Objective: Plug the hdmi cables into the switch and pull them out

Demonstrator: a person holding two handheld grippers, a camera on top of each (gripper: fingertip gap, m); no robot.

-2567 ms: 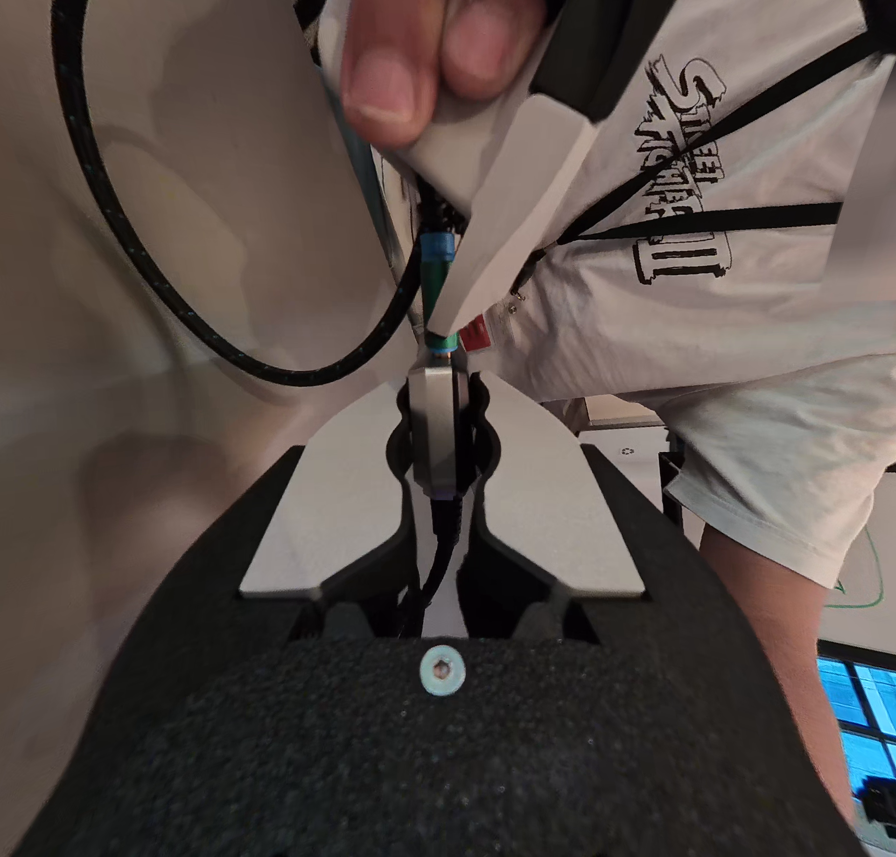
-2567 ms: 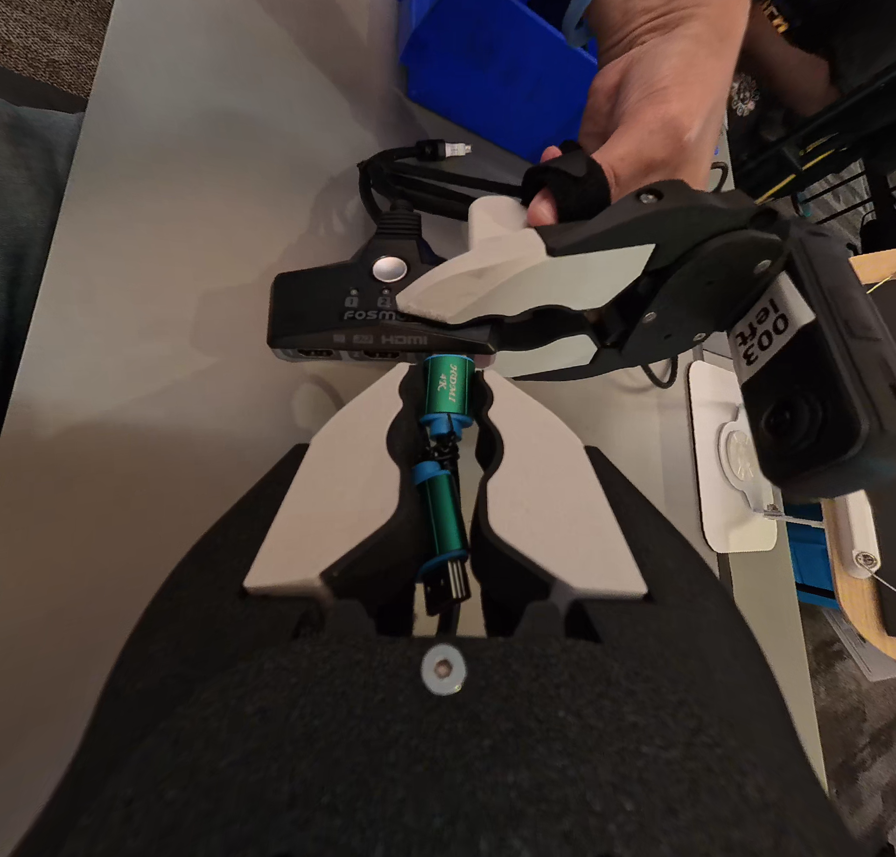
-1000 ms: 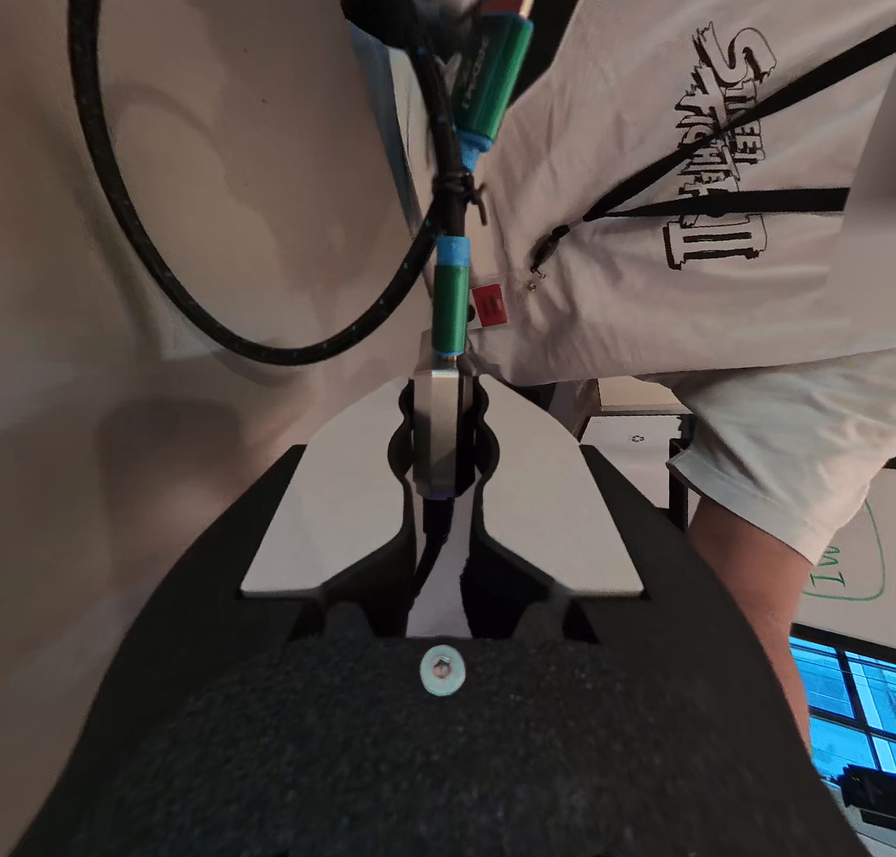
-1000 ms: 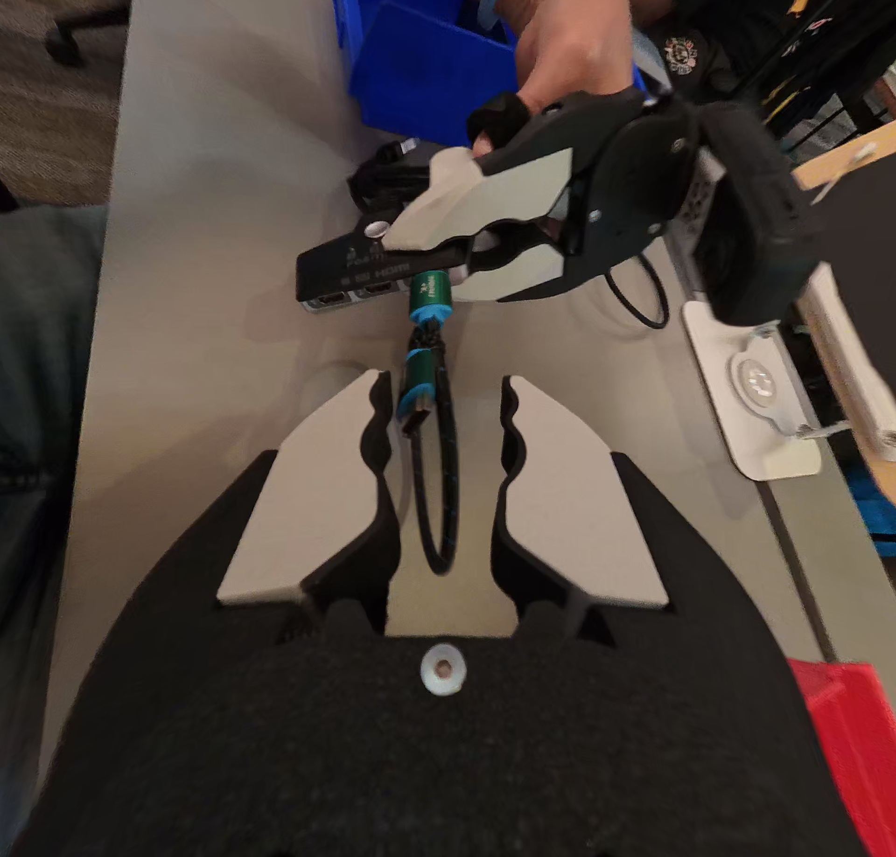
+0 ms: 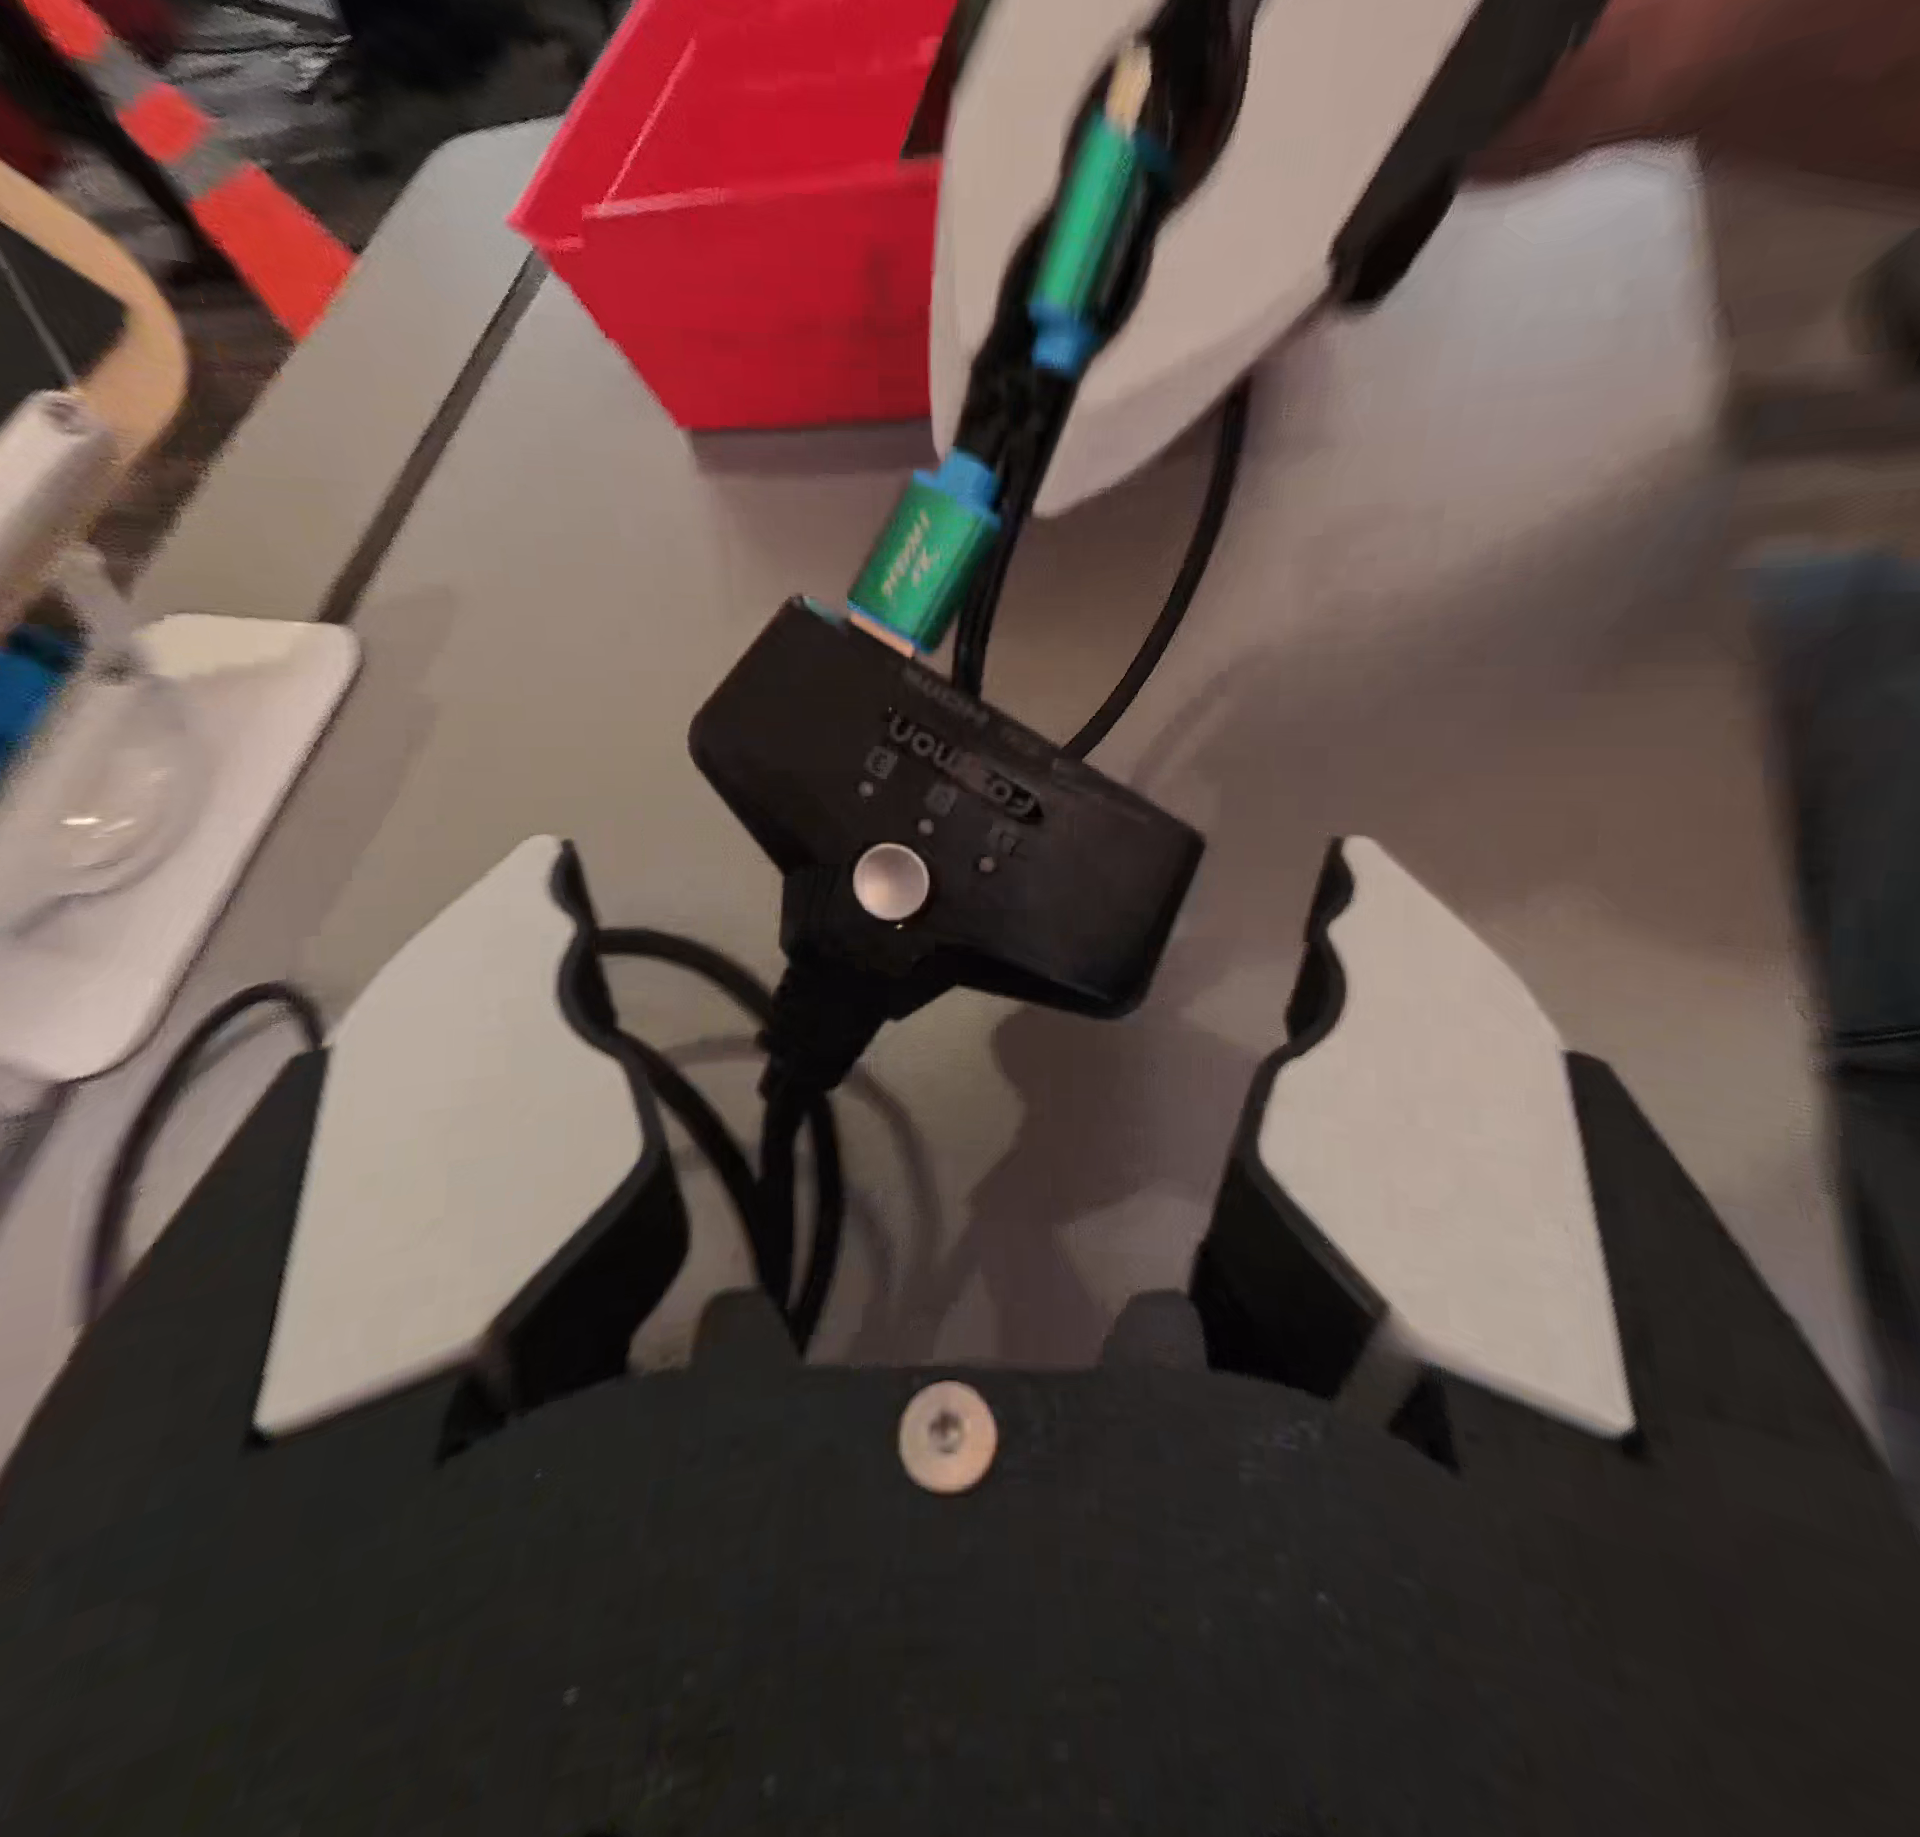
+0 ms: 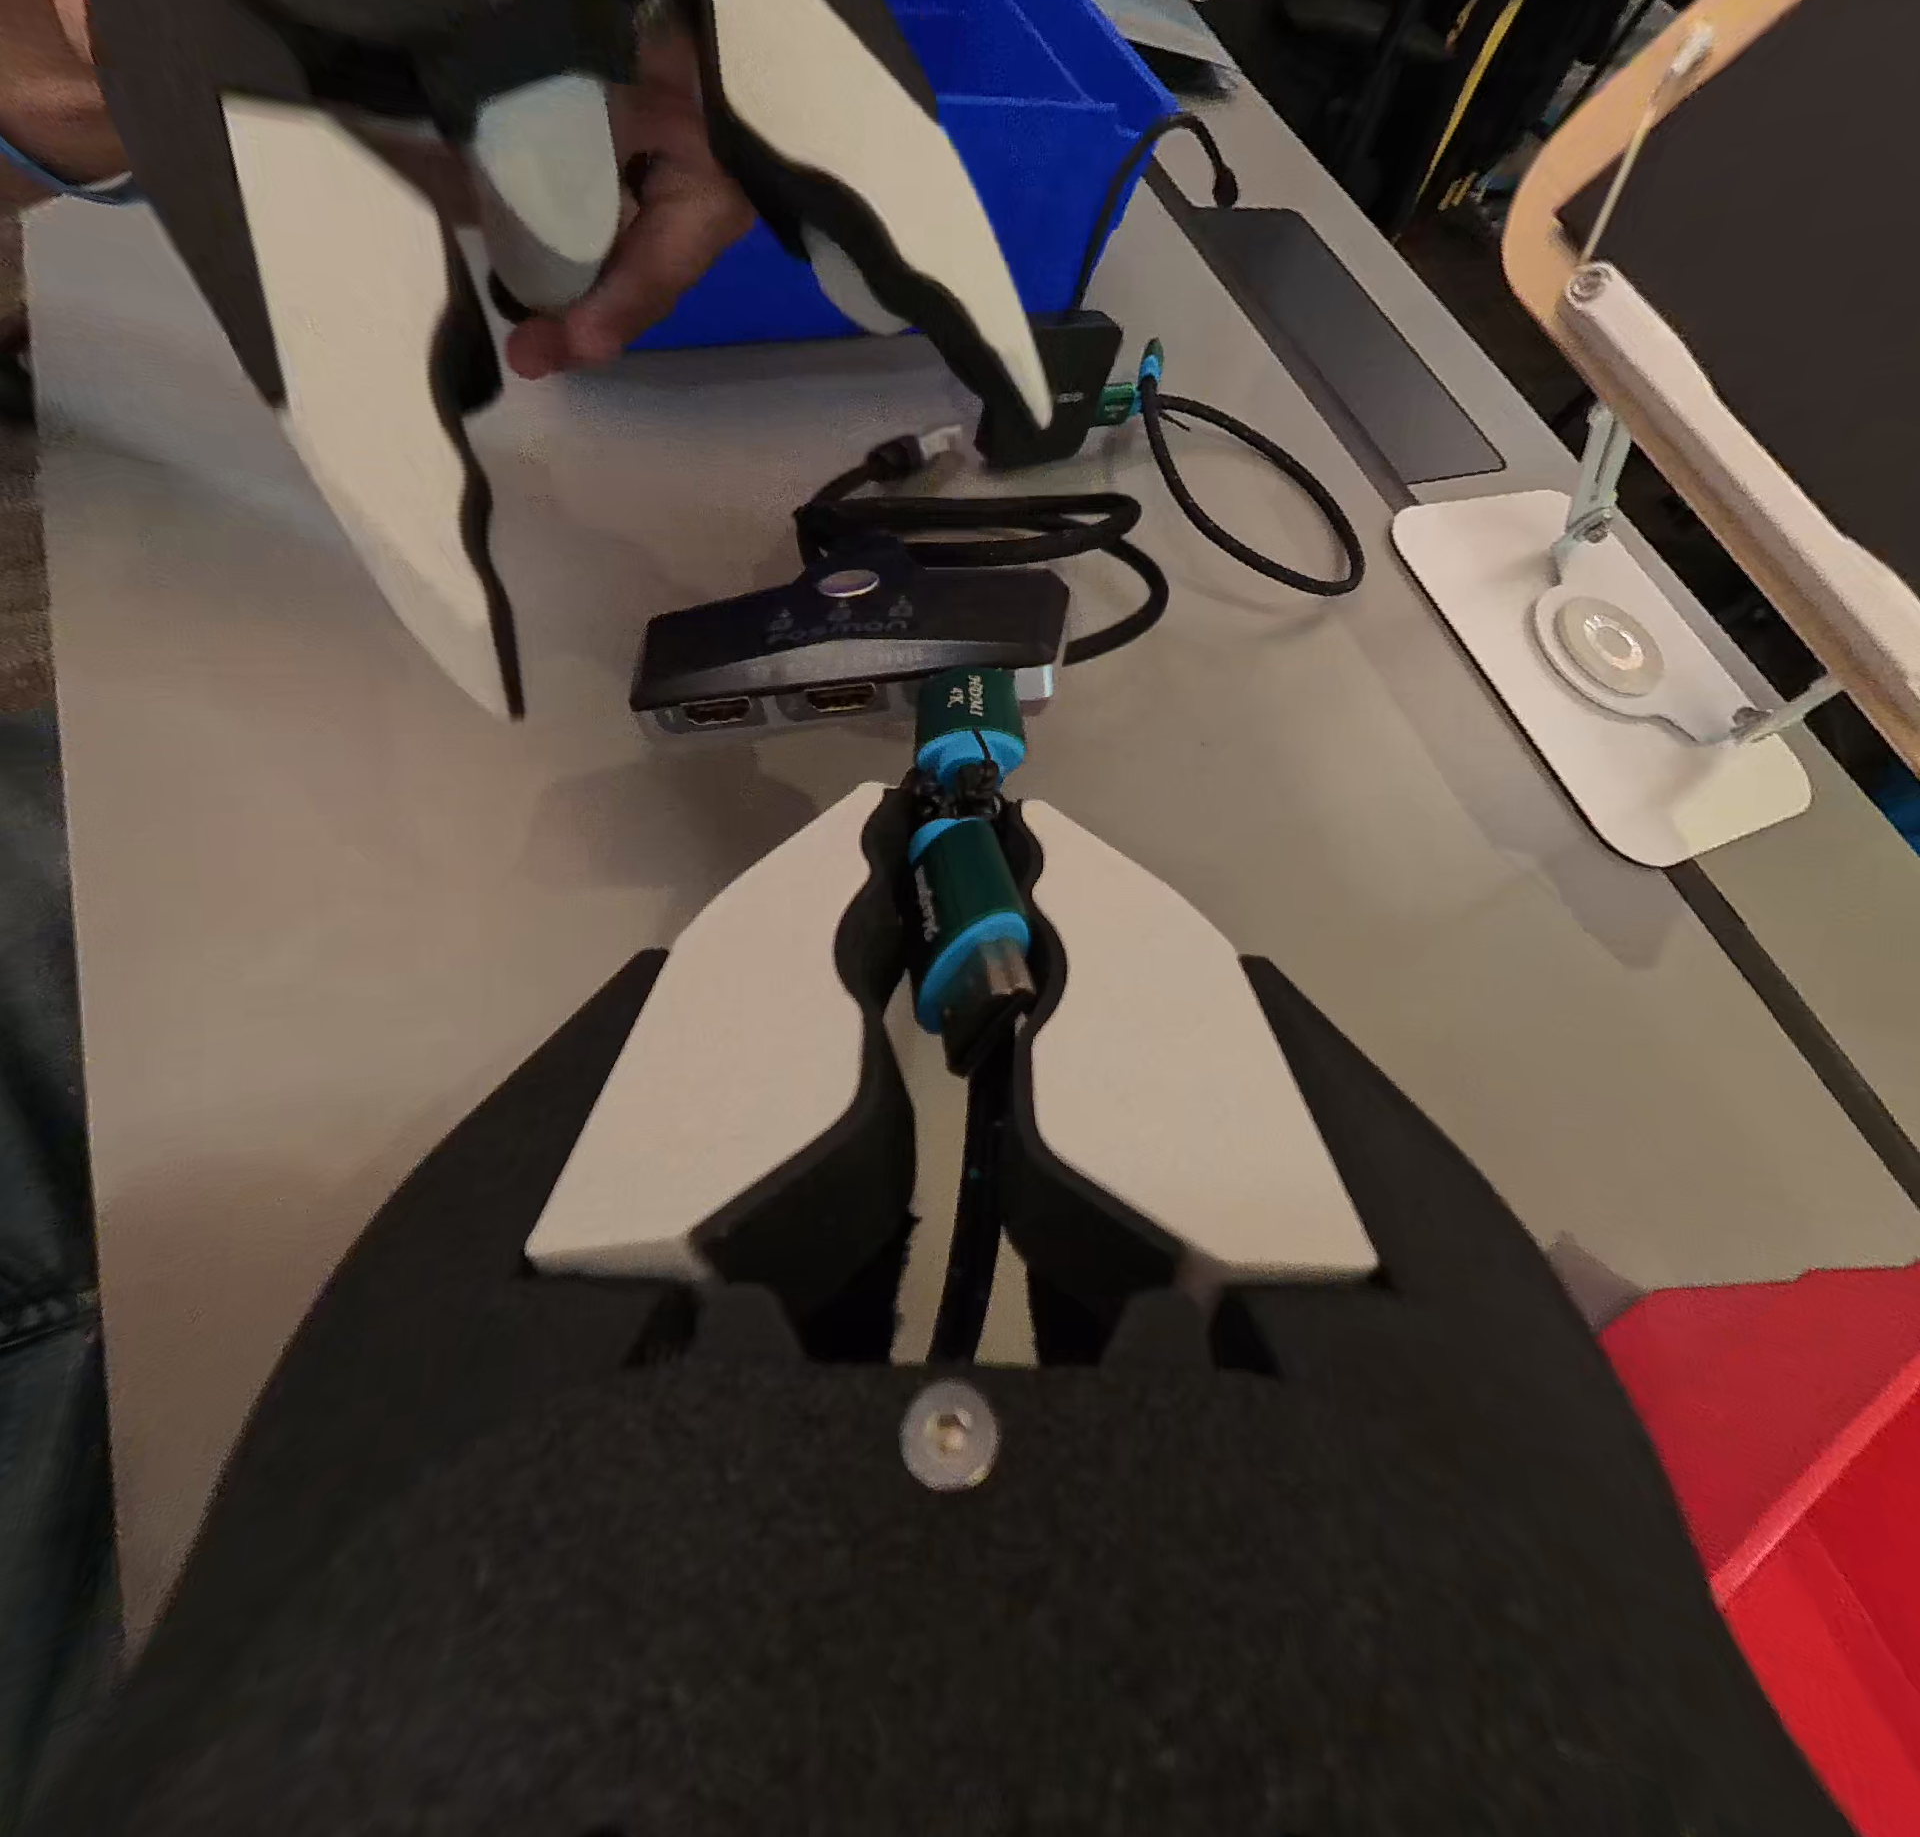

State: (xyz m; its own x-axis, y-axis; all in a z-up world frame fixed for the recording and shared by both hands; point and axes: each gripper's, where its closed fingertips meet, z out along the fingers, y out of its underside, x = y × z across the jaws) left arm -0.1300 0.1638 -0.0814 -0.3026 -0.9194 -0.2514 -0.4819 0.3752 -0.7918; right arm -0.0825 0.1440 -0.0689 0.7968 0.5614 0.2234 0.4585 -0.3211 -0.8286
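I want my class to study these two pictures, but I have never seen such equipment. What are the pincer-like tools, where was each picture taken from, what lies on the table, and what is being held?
These are two hand-held grippers, each with a camera looking along its two fingers. One picture comes from the left gripper, which is open and holds nothing. The other comes from the right gripper, shut on one green HDMI plug of a short cable. The cable's other green plug sits in the black HDMI switch, which lies on the grey table. Two ports beside it are free. Also there: a blue bin, a red bin and a white stand base.
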